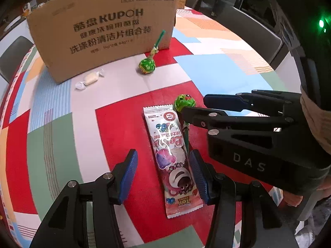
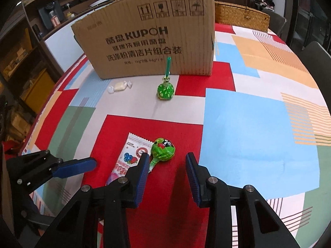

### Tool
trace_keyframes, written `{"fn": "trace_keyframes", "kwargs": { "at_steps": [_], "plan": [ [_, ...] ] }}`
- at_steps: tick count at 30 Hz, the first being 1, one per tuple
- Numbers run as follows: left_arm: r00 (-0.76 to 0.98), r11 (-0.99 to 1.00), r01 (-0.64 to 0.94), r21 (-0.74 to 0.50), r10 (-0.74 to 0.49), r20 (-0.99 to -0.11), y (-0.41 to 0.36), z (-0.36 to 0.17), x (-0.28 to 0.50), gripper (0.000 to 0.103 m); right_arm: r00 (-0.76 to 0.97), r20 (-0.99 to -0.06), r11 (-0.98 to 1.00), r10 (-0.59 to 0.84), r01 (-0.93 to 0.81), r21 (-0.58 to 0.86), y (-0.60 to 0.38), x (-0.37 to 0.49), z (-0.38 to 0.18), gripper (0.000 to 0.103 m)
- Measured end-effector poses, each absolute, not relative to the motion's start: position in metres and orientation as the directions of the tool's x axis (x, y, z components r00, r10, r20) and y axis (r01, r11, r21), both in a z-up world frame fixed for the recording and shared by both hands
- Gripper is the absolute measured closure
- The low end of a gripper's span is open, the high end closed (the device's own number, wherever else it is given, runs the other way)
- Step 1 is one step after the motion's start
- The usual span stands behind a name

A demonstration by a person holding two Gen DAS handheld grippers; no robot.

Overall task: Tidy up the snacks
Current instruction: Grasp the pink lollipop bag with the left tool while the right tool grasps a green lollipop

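A pink and white snack bar packet [image 1: 171,159] lies on the red patch of the tablecloth, between the open jaws of my left gripper [image 1: 162,168]. It also shows in the right wrist view [image 2: 132,155]. A green lollipop [image 2: 162,147] lies beside the packet, just ahead of my open right gripper [image 2: 167,173]; its head shows in the left wrist view [image 1: 184,102] behind the right gripper's fingers [image 1: 198,115]. A second green lollipop [image 2: 165,88] and a white wrapped candy [image 2: 120,86] lie in front of the cardboard box [image 2: 149,41].
The cardboard box [image 1: 103,26] stands upright at the far side of the table with a colourful patchwork cloth [image 2: 248,124]. A woven basket [image 2: 242,15] sits behind the box at the right. Chairs stand around the table edge.
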State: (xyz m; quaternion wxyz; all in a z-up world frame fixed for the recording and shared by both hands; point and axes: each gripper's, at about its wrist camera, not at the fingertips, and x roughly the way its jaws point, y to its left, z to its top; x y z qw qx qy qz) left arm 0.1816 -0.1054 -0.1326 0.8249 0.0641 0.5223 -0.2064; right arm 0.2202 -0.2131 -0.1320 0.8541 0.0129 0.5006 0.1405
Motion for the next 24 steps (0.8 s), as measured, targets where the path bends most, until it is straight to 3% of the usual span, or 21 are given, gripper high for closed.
{"fn": "trace_keyframes", "kwargs": {
  "at_steps": [11, 16, 20, 24],
  "plan": [
    [0.373, 0.927, 0.356, -0.118, -0.257, -0.892, -0.089, -0.138, 0.19, 0.054, 0.478, -0.851, 0.967, 0.218, -0.222, 0.123, -0.213, 0.226, -0.136, 0.067],
    [0.414, 0.927, 0.371, -0.058, -0.221, -0.883, -0.097, -0.141, 0.188, 0.055, 0.474, -0.851, 0.966, 0.226, -0.224, 0.132, -0.211, 0.231, -0.137, 0.068],
    [0.447, 0.925, 0.38, -0.024, -0.207, -0.87, -0.099, -0.142, 0.187, 0.073, 0.465, -0.853, 0.963, 0.235, -0.233, 0.138, -0.206, 0.234, -0.139, 0.075],
    [0.435, 0.927, 0.371, -0.059, -0.23, -0.871, -0.092, -0.141, 0.19, 0.077, 0.469, -0.853, 0.963, 0.231, -0.236, 0.132, -0.204, 0.233, -0.141, 0.076]
  ]
}}
